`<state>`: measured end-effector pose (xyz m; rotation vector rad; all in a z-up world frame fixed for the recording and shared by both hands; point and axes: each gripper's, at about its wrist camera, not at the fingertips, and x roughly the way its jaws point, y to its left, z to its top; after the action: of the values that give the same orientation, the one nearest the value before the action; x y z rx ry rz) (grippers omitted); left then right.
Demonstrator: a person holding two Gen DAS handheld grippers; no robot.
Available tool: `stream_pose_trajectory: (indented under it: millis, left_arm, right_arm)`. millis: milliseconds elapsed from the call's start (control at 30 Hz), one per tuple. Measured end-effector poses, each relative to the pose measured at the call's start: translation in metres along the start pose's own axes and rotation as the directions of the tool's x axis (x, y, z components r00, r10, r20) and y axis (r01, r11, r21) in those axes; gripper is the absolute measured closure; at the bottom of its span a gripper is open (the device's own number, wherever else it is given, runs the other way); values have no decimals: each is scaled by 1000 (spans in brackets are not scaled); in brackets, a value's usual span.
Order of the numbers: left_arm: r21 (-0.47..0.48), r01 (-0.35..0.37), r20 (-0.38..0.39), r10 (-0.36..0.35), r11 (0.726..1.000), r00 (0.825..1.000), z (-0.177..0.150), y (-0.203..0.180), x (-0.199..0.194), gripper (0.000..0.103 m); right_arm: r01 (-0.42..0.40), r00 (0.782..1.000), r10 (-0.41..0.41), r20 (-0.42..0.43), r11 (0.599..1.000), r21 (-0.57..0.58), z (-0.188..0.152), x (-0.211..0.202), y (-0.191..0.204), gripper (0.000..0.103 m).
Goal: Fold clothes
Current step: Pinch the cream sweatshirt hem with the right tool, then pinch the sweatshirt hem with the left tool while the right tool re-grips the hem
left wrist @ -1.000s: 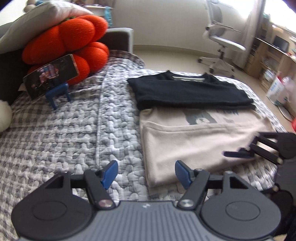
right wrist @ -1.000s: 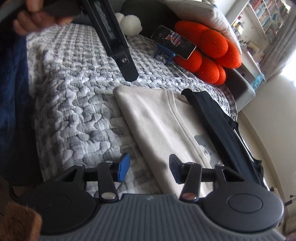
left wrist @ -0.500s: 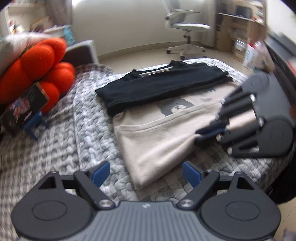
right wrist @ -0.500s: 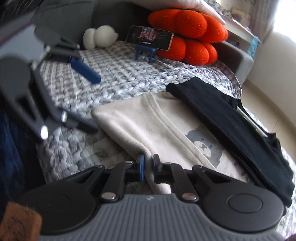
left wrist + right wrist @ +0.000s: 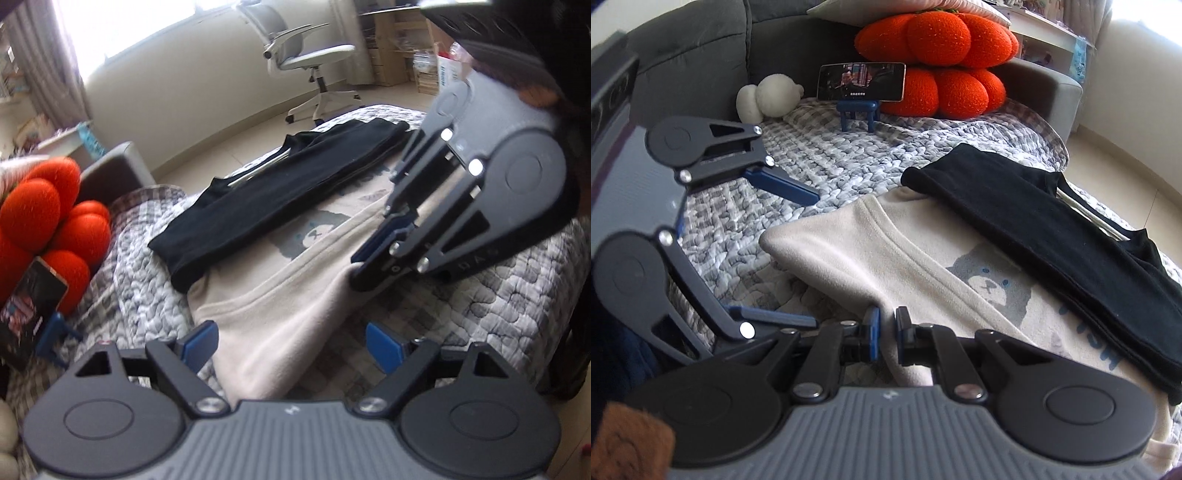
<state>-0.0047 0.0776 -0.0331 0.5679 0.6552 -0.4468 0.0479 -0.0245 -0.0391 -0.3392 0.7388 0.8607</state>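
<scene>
Jaws: right gripper (image 5: 886, 328) closed on the near edge of the beige shirt (image 5: 886, 254), cloth pinched between the pads at 6 o'clock in the right wrist view. Left gripper (image 5: 291, 343) jaws wide open, nothing held; the shirt's near corner lies between and just ahead of its blue pads, not pressed.

Scene, largest first. Bed quilt (image 5: 827, 162), grey-white, carries everything. Beige shirt with a bear print lies flat at the centre, already narrowed into a long panel. Black garment (image 5: 1052, 236), folded to a strip, lies across the shirt's far side at 2 o'clock, touching and overlapping it.

Progress (judgement): the black garment looks finished; the beige shirt is partly folded, one edge gripped, the second corner not yet taken. A last fold appears to remain.

Surroundings: orange cushion (image 5: 938, 59) at 12 o'clock against the grey sofa back; white plush toy (image 5: 768, 98) at 11 o'clock; phone (image 5: 862, 81) on a blue stand (image 5: 858, 112) between them. Office chair (image 5: 310, 62) on the floor beyond the bed, left wrist view.

Obstruction: the black garment overlaps the shirt, so a fold toward it may drag or rumple it. Other items stand well apart.
</scene>
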Motion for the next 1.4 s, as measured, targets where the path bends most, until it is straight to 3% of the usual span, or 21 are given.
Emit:
stream_pose_trajectory:
  millis: [167,233,300,367,500,667,900,1033,1400]
  left_arm:
    - [84,-22,-57,27,996,998,-3,-7,16,22]
    - [91,-32,-87,40,995,995,-5,-5,21,34]
    - [43,-28,-114,32,999,993,-4,4,24,57]
    - [13,-33,-131,34,999,991,-6,10,26,72]
    - [-27,-37,-144,32,999,989,-7,16,26,87]
    - [-75,-34,-156,22,997,988,-6,22,28,91]
    - [-83,-46,-157,32,995,987,-6,21,26,91]
    - [-96,-49,-162,33,994,986,-5,23,26,91]
    - [-98,-73,-172,56,993,984,-4,19,26,91]
  right_arm:
    - [-9,1000,9,9,1000,9,0,-3,-3,94]
    - [-12,1000,12,10,1000,11,0,-3,-3,94]
    - [-11,1000,11,10,1000,7,-1,-4,-3,94]
    - [-12,1000,12,12,1000,5,-1,-4,-3,94]
    - [-7,1000,8,5,999,-34,-4,-3,0,91]
    - [41,999,-41,-2,988,-148,-16,-3,11,63]
    - [104,991,-120,-56,968,-227,-55,-17,0,58]
    - [155,985,-167,-51,970,-187,-81,-38,-23,50]
    - [322,940,-336,-63,931,-172,-127,-81,-53,51]
